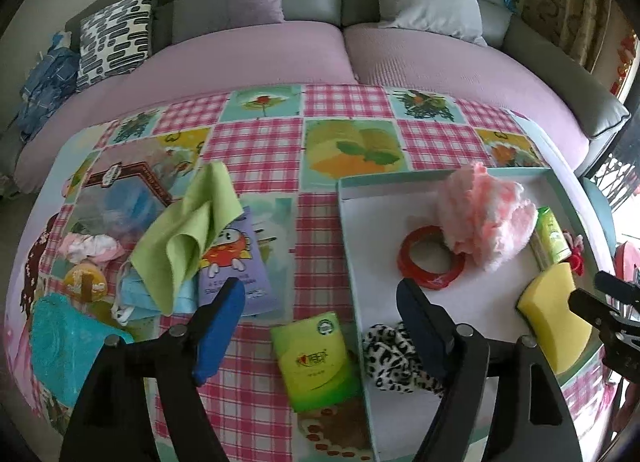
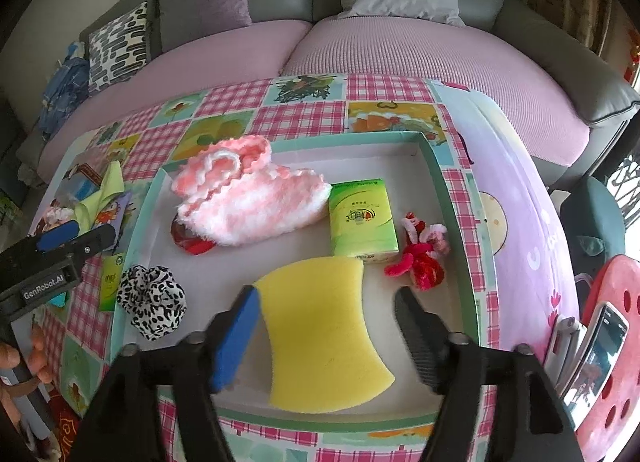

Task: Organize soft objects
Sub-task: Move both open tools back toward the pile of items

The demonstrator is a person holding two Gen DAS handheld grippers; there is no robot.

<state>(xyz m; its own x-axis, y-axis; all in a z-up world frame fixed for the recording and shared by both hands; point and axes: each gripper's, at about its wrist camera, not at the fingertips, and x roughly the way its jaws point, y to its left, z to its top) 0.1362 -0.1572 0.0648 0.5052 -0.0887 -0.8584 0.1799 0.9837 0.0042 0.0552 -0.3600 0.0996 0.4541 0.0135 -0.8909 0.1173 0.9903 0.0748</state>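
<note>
So both tools gape wide, empty: left tool [image 1: 320, 326] over the tissue pack [image 1: 314, 358] just outside the tray [image 2: 452, 198], right tool [image 2: 326, 326] above the tray's sponge [image 2: 324, 326]. Tissue pack probably next.

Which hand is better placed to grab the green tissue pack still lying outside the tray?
Left. The left gripper hangs open almost directly over that green tissue pack on the cloth. The right gripper is open over the yellow sponge inside the tray.
</note>
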